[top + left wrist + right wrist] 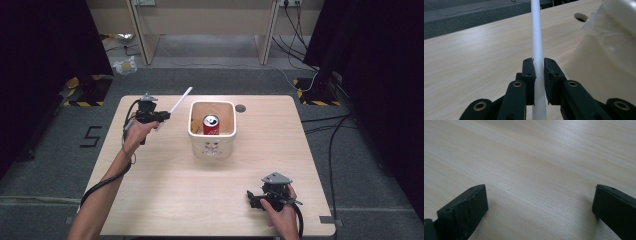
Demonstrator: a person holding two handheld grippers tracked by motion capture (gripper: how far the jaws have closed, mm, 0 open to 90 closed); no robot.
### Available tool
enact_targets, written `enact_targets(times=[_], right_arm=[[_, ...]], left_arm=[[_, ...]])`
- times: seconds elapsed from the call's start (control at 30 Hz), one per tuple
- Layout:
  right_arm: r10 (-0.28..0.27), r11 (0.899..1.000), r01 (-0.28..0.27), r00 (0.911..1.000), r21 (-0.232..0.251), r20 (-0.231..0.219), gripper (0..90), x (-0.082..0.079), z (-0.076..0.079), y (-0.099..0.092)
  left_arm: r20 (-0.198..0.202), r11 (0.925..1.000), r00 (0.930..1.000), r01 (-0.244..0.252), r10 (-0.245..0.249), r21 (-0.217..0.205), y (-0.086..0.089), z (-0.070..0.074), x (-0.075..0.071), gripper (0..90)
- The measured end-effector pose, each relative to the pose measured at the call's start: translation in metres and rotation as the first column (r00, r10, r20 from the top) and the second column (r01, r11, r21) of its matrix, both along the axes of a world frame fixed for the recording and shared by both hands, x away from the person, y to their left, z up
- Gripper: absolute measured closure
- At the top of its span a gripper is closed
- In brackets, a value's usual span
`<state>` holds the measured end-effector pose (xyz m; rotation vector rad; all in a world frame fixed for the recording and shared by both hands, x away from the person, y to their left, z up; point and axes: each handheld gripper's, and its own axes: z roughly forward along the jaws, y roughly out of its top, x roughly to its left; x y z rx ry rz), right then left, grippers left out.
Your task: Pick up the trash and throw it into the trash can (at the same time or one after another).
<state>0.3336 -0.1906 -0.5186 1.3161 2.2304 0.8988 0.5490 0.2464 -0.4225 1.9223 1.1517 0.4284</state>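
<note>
High view, pale wooden table [165, 200], grey carpet floor [45, 170]

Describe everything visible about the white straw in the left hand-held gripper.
The white straw is a plain, smooth, straight tube, plastic or paper by its look. The left hand-held gripper clamps it near its lower end, both pads pressing it. It slants up off the table, its free end pointing toward the white bin, without touching it.
</note>
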Motion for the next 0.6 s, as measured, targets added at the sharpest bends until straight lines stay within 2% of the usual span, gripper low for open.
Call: enact_targets(times=[0.37,0.6], right_arm=[[-0.001,1.000,0.001,1.0000,0.000,-0.001,0.3,0.000,0.000,0.000],[0.001,1.000,-0.001,1.0000,0.000,-0.001,0.2,0.000,0.000,0.001]], left_arm=[[0.070,0.9968,0.9945,0.079,-0.078,-0.013,-0.012,0.045,-0.015,79.0],[0.096,0.9929,0.9885,0.118,-0.116,-0.015,-0.022,0.063,-0.020,79.0]])
